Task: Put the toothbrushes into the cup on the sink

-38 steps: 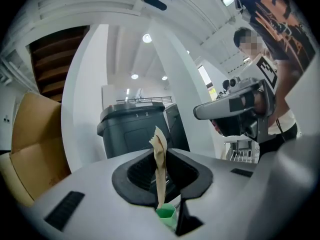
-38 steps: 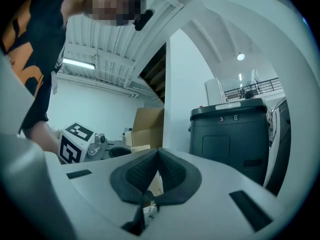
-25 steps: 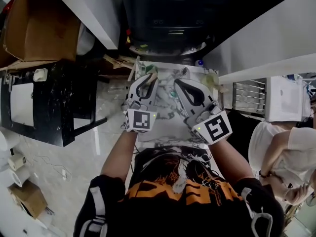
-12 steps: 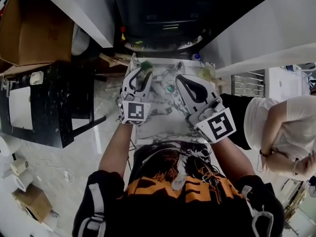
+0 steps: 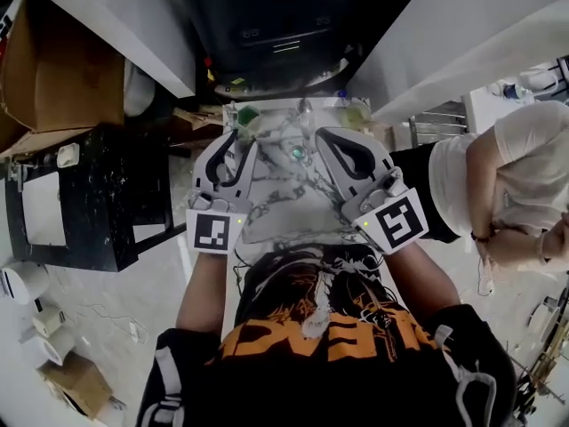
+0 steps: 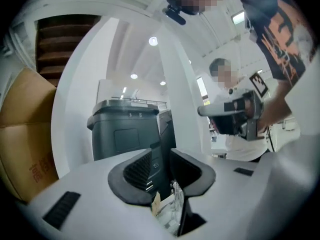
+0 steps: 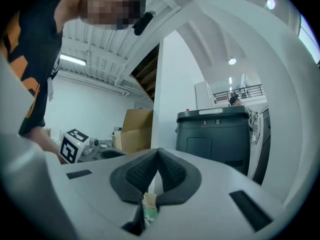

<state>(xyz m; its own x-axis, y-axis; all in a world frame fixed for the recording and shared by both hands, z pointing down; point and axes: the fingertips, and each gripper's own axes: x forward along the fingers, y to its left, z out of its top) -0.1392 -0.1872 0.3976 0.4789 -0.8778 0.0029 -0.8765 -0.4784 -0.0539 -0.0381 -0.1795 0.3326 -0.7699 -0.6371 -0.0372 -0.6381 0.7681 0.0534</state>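
Showing two hand-held claws pointed level over a narrow white desk of grey-veined marble [image 5: 276, 221], viewed from above the wearer's black and orange shirt [image 5: 329, 345]. Held at the left: the left claw [image 5: 242, 140], released, its jaws just opened wider, with nothing between the ribbed black pads [image 6: 140, 171] but open air and the bin beyond. Held at the right: the right claw [image 5: 322, 134], clenched on nothing, pads [image 7: 142, 171] pressed together tip to tip. Placed at the far left corner of the desk, just beyond the left claw's tips and apart from them: a small green cup [image 5: 247, 114]; toothbrushes too small to make out there. Set at the far right corner: a paler green item [image 5: 356, 114], kind unclear. Lying on the desk between the two claws: a small round teal spot [image 5: 298, 153]. Standing beyond the far edge: a tall dark grey plastic bin [image 5: 267, 25], also filling the background of the left gripper view and the right gripper view. Flanking the scene: a brown cardboard box [image 5: 62, 60] at far left and a second person in a white top [image 5: 498, 158] at right.
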